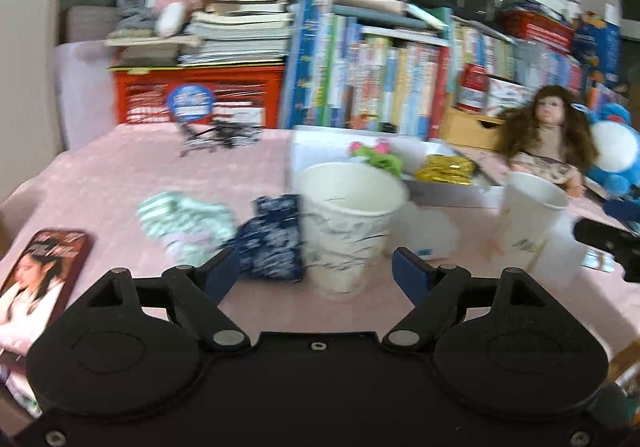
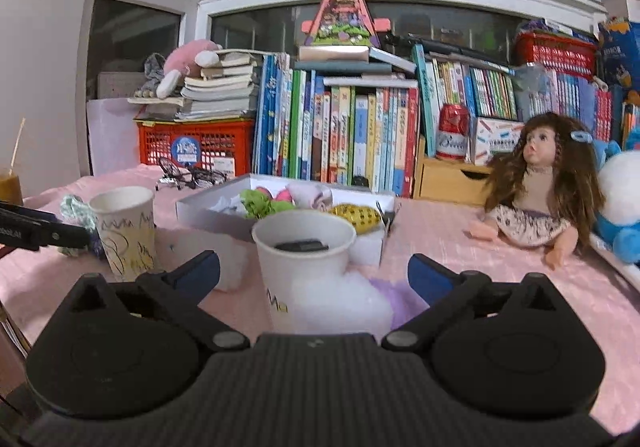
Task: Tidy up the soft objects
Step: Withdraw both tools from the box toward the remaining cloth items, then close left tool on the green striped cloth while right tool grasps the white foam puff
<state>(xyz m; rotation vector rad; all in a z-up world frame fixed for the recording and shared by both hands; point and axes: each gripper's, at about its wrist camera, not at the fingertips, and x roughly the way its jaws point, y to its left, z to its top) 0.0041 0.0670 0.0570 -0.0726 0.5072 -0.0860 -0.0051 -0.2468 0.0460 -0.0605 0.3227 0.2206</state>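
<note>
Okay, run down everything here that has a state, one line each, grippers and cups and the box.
Left gripper: open, empty.
Right gripper: open, empty.
Scribbled paper cup: upright, looks empty.
Second paper cup: upright, dark object inside.
White box: lidless, soft items inside.
Doll: sitting upright.

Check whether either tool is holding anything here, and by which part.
Nothing is held. The left tool is open with a paper cup standing between its fingers, untouched. The right tool is open too, around another cup.
</note>
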